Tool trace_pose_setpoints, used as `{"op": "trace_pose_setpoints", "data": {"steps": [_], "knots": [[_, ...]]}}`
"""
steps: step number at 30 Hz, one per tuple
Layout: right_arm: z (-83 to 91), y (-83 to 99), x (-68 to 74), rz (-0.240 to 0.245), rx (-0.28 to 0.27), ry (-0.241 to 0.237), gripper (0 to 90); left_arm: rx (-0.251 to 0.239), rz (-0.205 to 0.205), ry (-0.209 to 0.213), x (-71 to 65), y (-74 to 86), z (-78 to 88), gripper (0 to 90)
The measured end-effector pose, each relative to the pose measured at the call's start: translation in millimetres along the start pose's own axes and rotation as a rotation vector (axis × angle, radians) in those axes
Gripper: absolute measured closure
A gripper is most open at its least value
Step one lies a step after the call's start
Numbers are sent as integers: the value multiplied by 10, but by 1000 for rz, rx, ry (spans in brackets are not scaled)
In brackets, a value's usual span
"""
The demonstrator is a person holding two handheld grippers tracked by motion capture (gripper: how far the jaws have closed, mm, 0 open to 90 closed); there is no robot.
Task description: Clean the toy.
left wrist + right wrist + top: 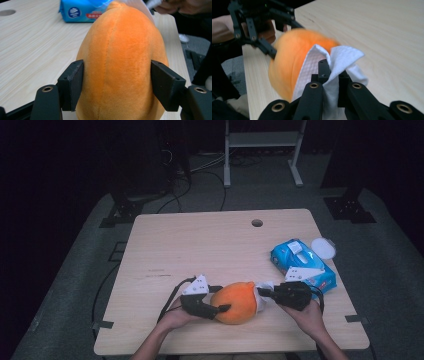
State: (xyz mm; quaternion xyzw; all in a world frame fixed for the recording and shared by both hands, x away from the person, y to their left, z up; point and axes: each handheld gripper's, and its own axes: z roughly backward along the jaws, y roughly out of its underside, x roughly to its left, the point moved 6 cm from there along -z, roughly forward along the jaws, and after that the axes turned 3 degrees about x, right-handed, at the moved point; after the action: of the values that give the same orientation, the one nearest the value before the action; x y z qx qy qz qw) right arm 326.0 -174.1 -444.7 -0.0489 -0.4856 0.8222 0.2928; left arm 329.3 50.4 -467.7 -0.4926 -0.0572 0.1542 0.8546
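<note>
While the left gripper (117, 85) clamps the orange plush toy (236, 302) at the table's (200, 245) near edge and the right gripper (329, 75) pinches a white tissue (342, 60) against it, hard wiping risks twisting the toy free of its soft-sided hold.

Left gripper (216, 309) lay low just left of the orange plush fruit (236, 302), jaws pressed on its sides, right gripper (263, 293) at its right, clamped on a white tissue (337, 62), both forearms entered below it.
</note>
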Motion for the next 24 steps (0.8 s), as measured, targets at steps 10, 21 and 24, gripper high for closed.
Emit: {"op": "trace_pose_setpoints", "data": {"steps": [10,21,24], "knots": [[-32,-216,156,59,-51,-21,860,1,-57,10,-114,-48,-78,304],[-48,-186,153,48,-43,-20,860,3,-97,18,-191,-105,-141,299],[-130,-267,263,92,-37,-35,860,7,-127,19,-252,-132,-182,299]]}}
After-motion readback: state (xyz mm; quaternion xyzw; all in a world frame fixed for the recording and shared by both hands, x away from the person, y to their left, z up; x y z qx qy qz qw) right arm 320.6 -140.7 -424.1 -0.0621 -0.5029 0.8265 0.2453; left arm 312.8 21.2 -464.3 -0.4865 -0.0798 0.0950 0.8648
